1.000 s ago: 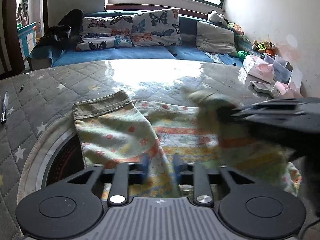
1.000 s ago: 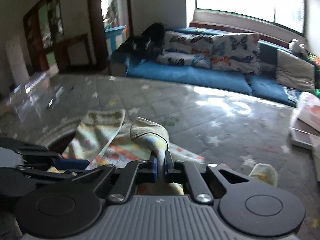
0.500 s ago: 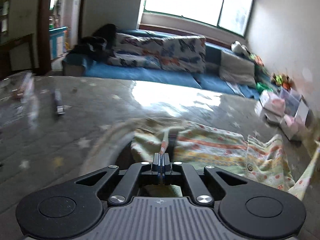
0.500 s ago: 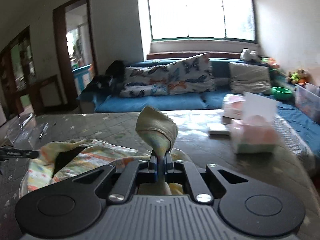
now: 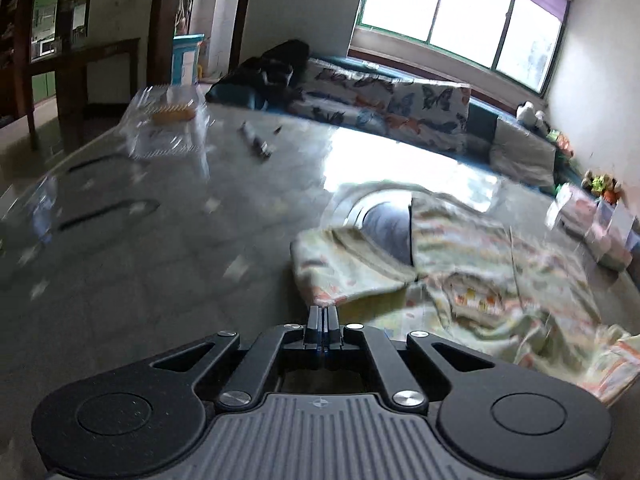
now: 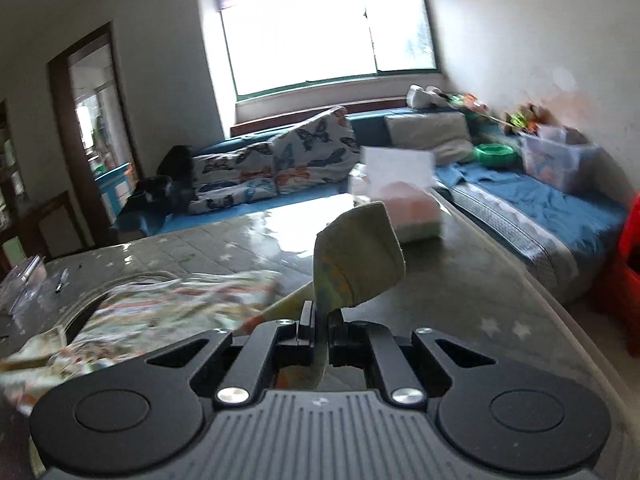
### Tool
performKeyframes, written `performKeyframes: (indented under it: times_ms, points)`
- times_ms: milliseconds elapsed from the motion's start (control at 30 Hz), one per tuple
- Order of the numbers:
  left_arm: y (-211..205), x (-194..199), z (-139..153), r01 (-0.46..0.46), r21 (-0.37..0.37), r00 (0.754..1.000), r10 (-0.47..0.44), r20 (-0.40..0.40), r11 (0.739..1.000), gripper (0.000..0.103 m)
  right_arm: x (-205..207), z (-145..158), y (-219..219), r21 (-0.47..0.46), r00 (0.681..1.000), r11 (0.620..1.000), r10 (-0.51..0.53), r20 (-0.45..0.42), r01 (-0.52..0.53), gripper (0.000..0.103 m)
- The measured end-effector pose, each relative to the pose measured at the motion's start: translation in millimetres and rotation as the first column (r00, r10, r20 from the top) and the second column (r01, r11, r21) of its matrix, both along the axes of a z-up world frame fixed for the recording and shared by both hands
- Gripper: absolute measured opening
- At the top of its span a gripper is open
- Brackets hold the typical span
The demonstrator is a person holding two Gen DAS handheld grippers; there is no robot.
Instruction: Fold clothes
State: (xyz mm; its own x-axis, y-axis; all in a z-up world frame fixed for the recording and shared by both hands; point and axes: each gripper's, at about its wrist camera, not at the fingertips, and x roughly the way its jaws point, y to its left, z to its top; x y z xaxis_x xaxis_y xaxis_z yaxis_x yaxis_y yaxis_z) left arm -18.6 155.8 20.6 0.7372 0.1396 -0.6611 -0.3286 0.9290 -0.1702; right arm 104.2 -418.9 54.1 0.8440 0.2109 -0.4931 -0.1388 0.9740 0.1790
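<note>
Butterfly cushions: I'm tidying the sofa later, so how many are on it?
2, side by side along the blue sofa under the window: the left butterfly cushion and the right butterfly cushion. Others may be hidden behind them.

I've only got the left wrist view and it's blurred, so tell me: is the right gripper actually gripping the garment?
Observer: Yes. The right gripper has its jaws shut on the garment, just below a ribbed cuff that sticks up above them.
Operator: Is the rest of it off the table on that side?
Observer: No. The bulk lies rumpled on the table, left of the jaws in the right wrist view.
Operator: Anything ahead of that cuff?
Observer: A pink pack sits on the table beyond the cuff, apart from it.
</note>
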Motion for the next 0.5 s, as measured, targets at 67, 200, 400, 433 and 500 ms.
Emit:
performKeyframes:
  times_ms: [67,200,400,433,500]
  points:
    - [3,-9,-8,-0.012,0.007,0.999,0.012,-0.038,1.0,0.001,-4,-10,-12,-0.003,0.999,1.0,-0.03,-0.03,0.03,0.007]
    - [15,-23,-14,-0.038,0.014,0.996,0.039,-0.076,0.999,0.002,-14,-32,-38,0.001,0.99,0.995,-0.102,-0.095,0.103,0.015]
    - [18,-26,4,-0.03,0.069,0.998,0.033,-0.044,0.997,0.013,-32,-38,-55,-0.049,0.974,0.981,-0.194,-0.113,0.19,0.05]
    - [17,-23,6,-0.026,0.069,0.999,0.028,-0.037,0.997,0.02,-35,-37,-58,-0.048,0.973,0.979,-0.201,-0.111,0.196,0.051]
    - [15,-13,8,-0.011,0.066,1.0,0.013,-0.026,0.998,0.029,-38,-35,-61,-0.069,0.973,0.978,-0.205,-0.109,0.198,0.051]
